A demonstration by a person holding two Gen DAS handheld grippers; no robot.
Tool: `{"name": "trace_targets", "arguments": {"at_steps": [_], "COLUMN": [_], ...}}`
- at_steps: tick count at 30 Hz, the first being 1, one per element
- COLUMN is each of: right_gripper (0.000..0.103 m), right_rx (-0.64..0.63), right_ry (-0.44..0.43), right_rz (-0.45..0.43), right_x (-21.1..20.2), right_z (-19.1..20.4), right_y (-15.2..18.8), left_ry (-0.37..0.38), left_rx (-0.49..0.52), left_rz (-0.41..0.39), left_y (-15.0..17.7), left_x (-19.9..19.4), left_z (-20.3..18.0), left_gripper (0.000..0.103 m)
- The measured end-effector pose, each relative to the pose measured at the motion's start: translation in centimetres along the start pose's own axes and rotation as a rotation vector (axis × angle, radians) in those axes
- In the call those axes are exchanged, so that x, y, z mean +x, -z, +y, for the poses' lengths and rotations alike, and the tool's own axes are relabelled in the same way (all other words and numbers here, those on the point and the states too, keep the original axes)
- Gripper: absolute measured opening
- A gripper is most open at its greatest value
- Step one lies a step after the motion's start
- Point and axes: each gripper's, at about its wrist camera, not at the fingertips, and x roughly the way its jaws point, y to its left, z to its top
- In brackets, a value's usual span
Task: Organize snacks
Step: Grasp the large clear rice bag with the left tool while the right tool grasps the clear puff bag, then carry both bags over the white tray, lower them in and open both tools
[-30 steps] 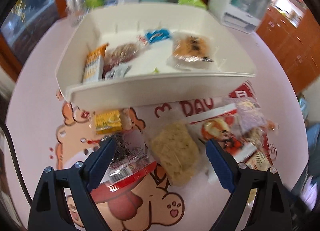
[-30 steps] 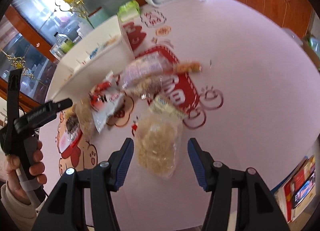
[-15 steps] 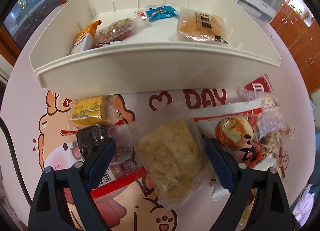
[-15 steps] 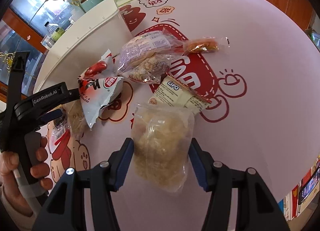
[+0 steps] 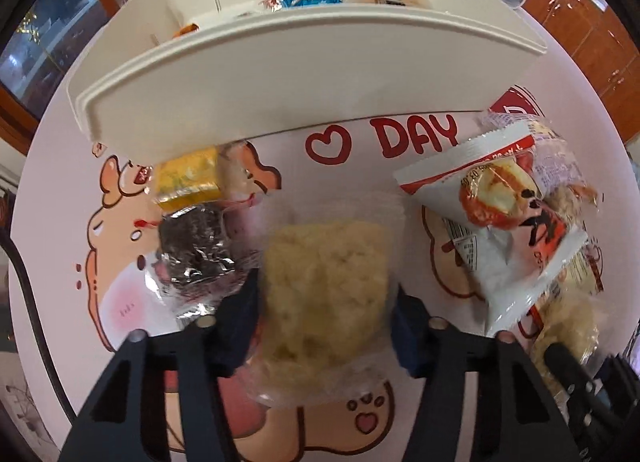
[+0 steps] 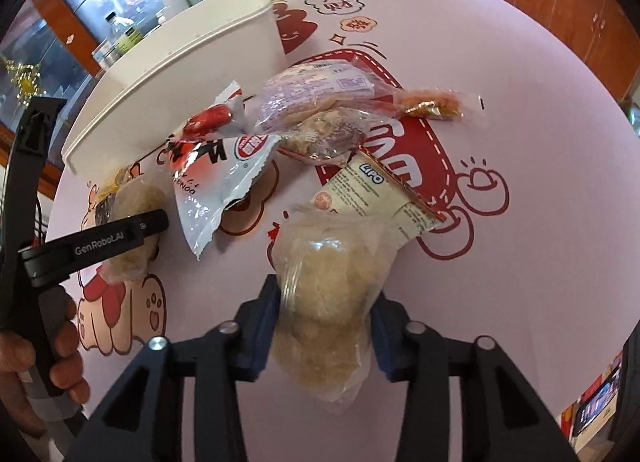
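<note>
Both claws closing on crinkly clear packets of pale, crumbly snack

The left gripper narrows its blue pads against a flat, square clear-plastic packet of yellowish flakes lying on the glossy pink cartoon-printed table, just before the smooth white plastic bin — a foil-dark wrapped snack touches its left side. The right gripper squeezes in on a puffier, lumpy beige packet, beside a cream LIPO wrapper.

Two clear-wrapped pale crumbly snacks flat on the pink tablecloth (white bin just beyond)
</note>
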Motion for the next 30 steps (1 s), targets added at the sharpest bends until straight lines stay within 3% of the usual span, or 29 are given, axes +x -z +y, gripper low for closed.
{"name": "trace_targets", "arguments": {"at_steps": [12,22,30], "right_gripper": [0.034,0.034,0.034], "right_rx": [-0.032,-0.118,-0.174], "right_ry": [-0.024,-0.063,-0.098], "right_rz": [-0.024,-0.1,-0.172], "right_x": [-2.0,-5.8,-8.6], "right_z": [0.4,2.9,4.9], "right_y": [0.9,1.1,-0.1], "left_ry": [0.045,0.028,0.01], "left_rx": [0.004,0.107,0.132], "left_rz": [0.006,-0.088,-0.188], "left_y": [2.3,5.3,3.8], "left_x": [-2.6,-7.9,-11.6], "left_z": [0.4,-0.8,0.0], "left_gripper": [0.054,0.054,0.054]}}
